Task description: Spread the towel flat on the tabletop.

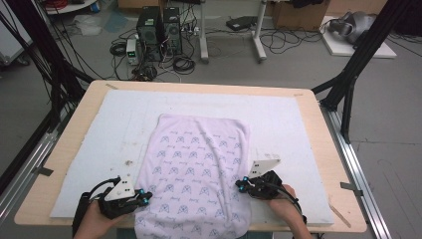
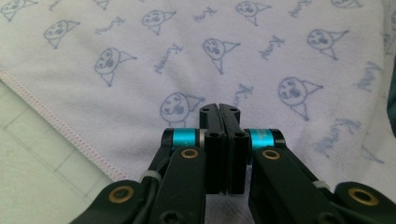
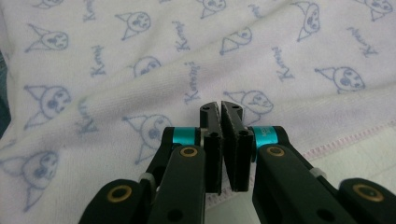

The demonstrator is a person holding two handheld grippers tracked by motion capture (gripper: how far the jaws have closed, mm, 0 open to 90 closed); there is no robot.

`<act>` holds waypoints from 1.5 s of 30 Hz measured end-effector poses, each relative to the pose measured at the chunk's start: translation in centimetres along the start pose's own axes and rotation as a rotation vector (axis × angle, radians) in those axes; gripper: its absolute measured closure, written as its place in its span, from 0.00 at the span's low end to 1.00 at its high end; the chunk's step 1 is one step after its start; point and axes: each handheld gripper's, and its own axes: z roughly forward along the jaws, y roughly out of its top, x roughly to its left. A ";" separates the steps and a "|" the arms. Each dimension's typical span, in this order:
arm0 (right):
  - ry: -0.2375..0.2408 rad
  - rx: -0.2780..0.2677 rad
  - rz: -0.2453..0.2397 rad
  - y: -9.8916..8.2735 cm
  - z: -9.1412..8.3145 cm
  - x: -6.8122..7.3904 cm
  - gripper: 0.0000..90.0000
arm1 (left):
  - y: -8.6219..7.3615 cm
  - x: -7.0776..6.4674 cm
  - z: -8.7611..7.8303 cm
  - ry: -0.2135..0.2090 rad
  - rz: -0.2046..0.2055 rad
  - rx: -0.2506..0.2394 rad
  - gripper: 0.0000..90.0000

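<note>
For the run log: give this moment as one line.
left gripper: shut, at towel's left edge | right gripper: shut, at right edge | towel: flat on white mat, near end overhanging table

My towel [image 1: 196,172] lies on the mat [image 1: 298,124], which covers the table [image 1: 323,149]. My left gripper [image 1: 144,196] sits at its left edge, my right gripper [image 1: 240,185] at its right.

Printed towel [image 2: 261,60] flat ahead of both pairs of jaws, bare white mat [image 1: 293,124] beyond, nothing upright in the way
</note>
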 end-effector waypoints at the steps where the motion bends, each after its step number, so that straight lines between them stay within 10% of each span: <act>1: 0.001 0.005 -0.003 -0.1 -0.2 0.0 0.98 | -0.1 -0.1 -0.2 -0.001 0.002 0.005 0.98; 9: 0.017 -0.028 0.034 -0.6 -1.5 -0.5 0.85 | -0.3 -0.9 -1.3 -0.031 0.002 -0.001 0.98; 26: -0.035 -0.080 0.127 1.9 -2.2 -3.8 0.57 | 3.8 4.3 0.7 0.002 -0.087 -0.039 0.58; 39: 0.134 -0.053 -0.045 -1.7 -1.5 3.0 0.65 | -0.9 1.4 -0.9 -0.007 -0.045 0.019 0.57; 45: 0.092 -0.031 -0.072 -1.8 -1.2 3.6 0.98 | -0.2 0.6 -0.3 -0.013 0.001 -0.001 0.97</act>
